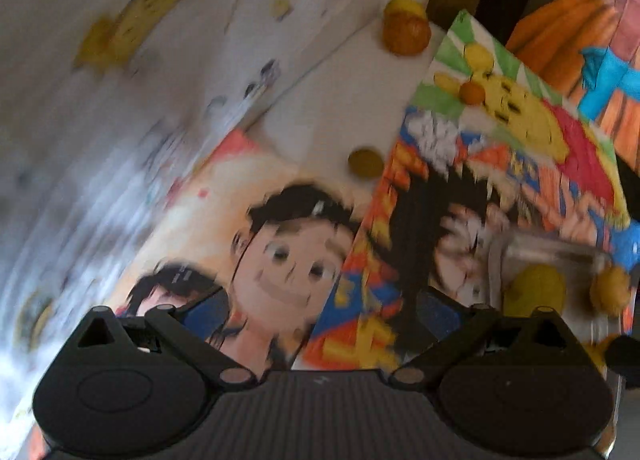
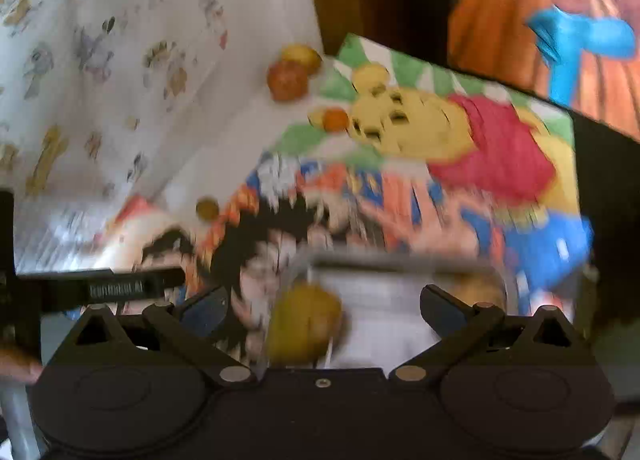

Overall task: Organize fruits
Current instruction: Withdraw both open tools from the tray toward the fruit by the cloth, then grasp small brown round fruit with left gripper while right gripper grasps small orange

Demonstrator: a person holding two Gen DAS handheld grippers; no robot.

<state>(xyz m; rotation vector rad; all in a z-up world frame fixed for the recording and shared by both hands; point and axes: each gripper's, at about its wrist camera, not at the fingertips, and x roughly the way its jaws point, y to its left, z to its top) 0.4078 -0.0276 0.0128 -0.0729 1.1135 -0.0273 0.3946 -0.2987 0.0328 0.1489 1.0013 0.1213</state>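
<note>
Both views are motion-blurred. My left gripper [image 1: 320, 312] is open and empty above cartoon posters on the table. My right gripper [image 2: 322, 310] is open over a clear container [image 2: 400, 264]; a yellow-green fruit [image 2: 306, 324] lies between its fingers, untouched. In the left wrist view the container [image 1: 552, 248] holds a yellow-green fruit [image 1: 538, 290] and a yellow one [image 1: 610, 290]. Far off lie an orange fruit [image 1: 408, 33] [image 2: 287, 80] with a yellow one [image 1: 402, 5] [image 2: 301, 55] behind it, a small orange [image 1: 473, 91] [image 2: 335, 119], and a small olive fruit [image 1: 365, 163] [image 2: 207, 208].
Overlapping cartoon posters [image 1: 520, 163] [image 2: 460, 163] cover the white table. A patterned white cloth [image 1: 120, 59] [image 2: 100, 59] hangs at left. An orange and blue poster [image 2: 560, 31] stands at back right. The left gripper's body [image 2: 100, 288] shows at the left edge of the right view.
</note>
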